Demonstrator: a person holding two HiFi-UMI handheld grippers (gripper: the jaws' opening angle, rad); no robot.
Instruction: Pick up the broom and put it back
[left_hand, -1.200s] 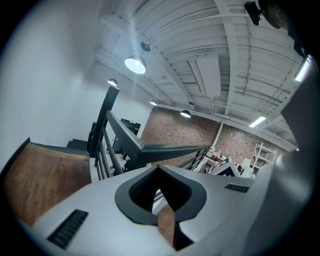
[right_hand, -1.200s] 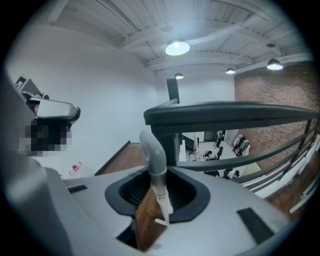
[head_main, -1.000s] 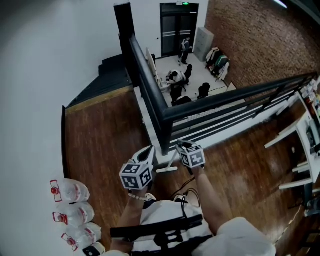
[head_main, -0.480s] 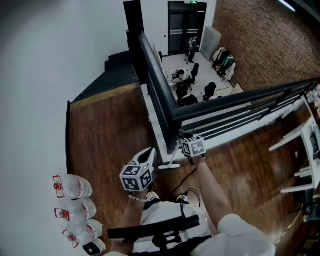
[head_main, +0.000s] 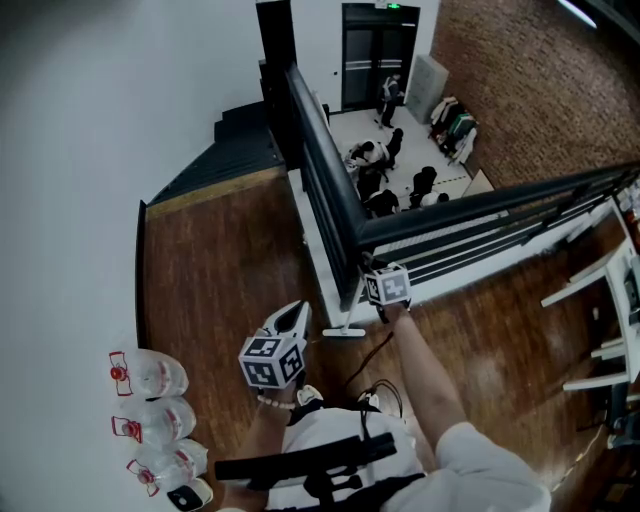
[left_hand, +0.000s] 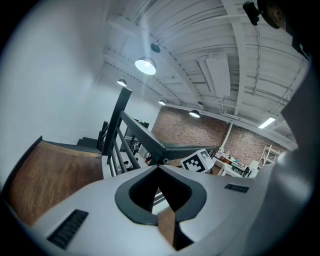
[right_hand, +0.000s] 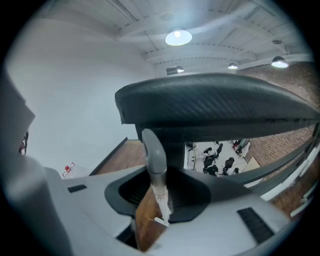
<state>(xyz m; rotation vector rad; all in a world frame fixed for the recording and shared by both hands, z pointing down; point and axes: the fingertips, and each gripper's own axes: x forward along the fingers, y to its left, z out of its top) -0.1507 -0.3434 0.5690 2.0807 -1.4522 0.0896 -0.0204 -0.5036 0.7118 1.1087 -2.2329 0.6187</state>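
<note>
The broom (head_main: 346, 328) stands nearly upright at the corner post of the black railing (head_main: 330, 195), its white head on the wooden floor. My right gripper (head_main: 368, 272) is shut on the handle just under the rail. In the right gripper view the handle's grey end (right_hand: 152, 150) rises between the jaws of the right gripper (right_hand: 161, 176), close below the dark handrail (right_hand: 220, 107). My left gripper (head_main: 293, 317) hangs left of the broom, apart from it, shut and holding nothing. The left gripper (left_hand: 159, 169) faces the railing, and the right gripper's marker cube (left_hand: 196, 161) shows beyond it.
Three big water jugs (head_main: 150, 400) lie by the white wall at lower left. A dark staircase (head_main: 225, 155) descends at the back. Beyond the railing is a lower floor with seated people (head_main: 385, 175). White shelving (head_main: 600, 300) stands at right. A cable (head_main: 372, 368) lies by my feet.
The right gripper has carried the broom closer to the railing's corner post. The left gripper has followed a little in the same direction, still holding nothing.
</note>
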